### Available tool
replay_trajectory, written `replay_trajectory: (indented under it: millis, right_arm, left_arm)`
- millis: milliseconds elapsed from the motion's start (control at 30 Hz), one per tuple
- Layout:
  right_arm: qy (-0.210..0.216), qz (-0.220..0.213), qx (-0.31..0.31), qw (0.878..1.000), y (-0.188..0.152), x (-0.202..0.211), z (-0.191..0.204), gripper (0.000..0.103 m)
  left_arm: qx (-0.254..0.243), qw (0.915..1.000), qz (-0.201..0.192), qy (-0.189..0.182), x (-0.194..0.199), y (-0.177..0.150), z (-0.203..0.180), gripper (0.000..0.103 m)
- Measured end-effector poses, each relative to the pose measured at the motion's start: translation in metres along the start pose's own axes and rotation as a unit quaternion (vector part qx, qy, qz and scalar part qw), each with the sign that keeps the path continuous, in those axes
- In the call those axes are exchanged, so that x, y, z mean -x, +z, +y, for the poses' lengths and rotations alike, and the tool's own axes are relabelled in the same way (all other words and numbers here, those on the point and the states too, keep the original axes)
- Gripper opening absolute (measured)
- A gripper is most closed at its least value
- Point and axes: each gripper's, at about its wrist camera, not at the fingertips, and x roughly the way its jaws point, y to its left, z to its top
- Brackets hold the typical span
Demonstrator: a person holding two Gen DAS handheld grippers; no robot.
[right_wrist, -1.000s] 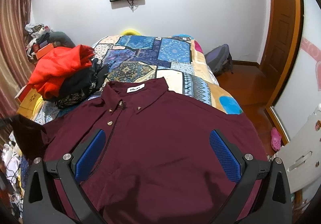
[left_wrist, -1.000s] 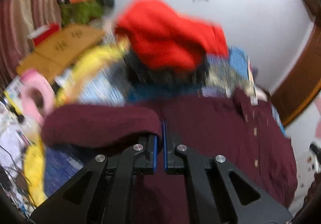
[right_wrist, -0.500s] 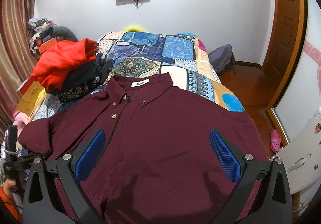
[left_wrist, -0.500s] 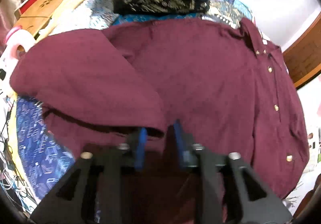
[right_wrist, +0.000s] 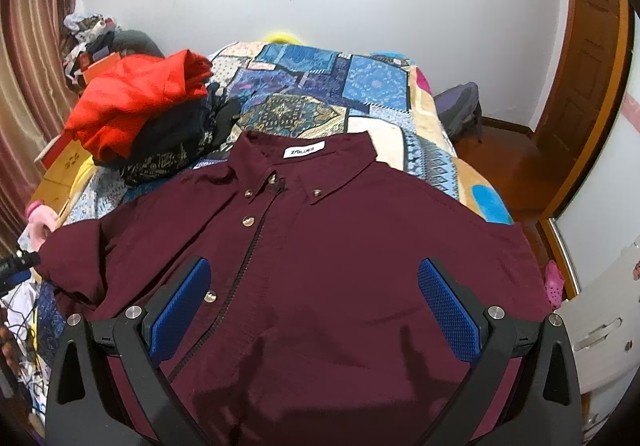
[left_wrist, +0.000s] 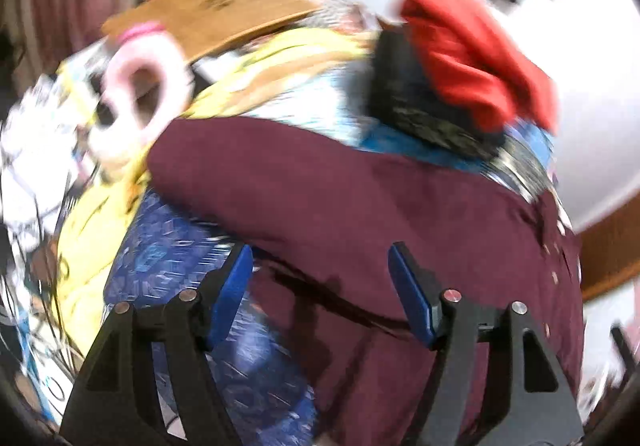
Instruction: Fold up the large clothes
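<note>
A maroon shirt lies buttoned and front up across the patchwork bed, filling the centre of the right wrist view, collar toward the wall. The right gripper hangs over it, jaws wide and empty. The left gripper has just been opening (that view is blurred); nothing sits between its jaws, above the shirt's sleeve edge. A red garment tops a pile at upper left.

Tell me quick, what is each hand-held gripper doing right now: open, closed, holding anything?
Left hand-held gripper: open, jaws have just been opening, pads off the maroon shirt.
Right hand-held gripper: open wide above the shirt, holding nothing.
</note>
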Motion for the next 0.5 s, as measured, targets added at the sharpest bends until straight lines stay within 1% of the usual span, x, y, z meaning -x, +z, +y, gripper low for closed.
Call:
replay_trajectory:
  millis: [33,67,167,267,400,433,467,500]
  right_arm:
    - [0.0,0.003,0.003,1.0,0.0,-0.002,0.002,0.103]
    - [-0.001,0.005,0.006,1.0,0.001,-0.004,0.003,0.103]
    - [-0.009,0.01,0.016,1.0,0.002,-0.01,0.008,0.103]
    - [-0.013,0.019,0.018,1.0,0.005,-0.017,0.011,0.103]
    - [-0.011,0.027,0.02,0.999,0.008,-0.025,0.016,0.103]
    - [-0.01,0.028,0.021,0.999,0.009,-0.026,0.018,0.103]
    - [-0.009,0.029,0.023,0.999,0.009,-0.027,0.02,0.103]
    - [-0.008,0.031,0.026,0.999,0.009,-0.028,0.021,0.103]
  left_arm:
    - [0.023,0.9997,0.01,-0.004,-0.007,0.003,0.011,0.069]
    - [0.053,0.9982,0.023,-0.016,-0.017,0.007,0.024,0.069]
    - [0.118,0.9902,0.049,-0.056,-0.04,0.013,0.049,0.069]
    - [0.15,0.9836,0.061,-0.079,-0.058,0.018,0.057,0.069]
    - [0.167,0.9809,0.059,-0.079,-0.075,0.026,0.059,0.068]
    - [0.167,0.9813,0.056,-0.077,-0.077,0.028,0.058,0.067]
    - [0.163,0.9828,0.051,-0.07,-0.079,0.03,0.055,0.059]
    - [0.154,0.985,0.046,-0.062,-0.08,0.032,0.054,0.048]
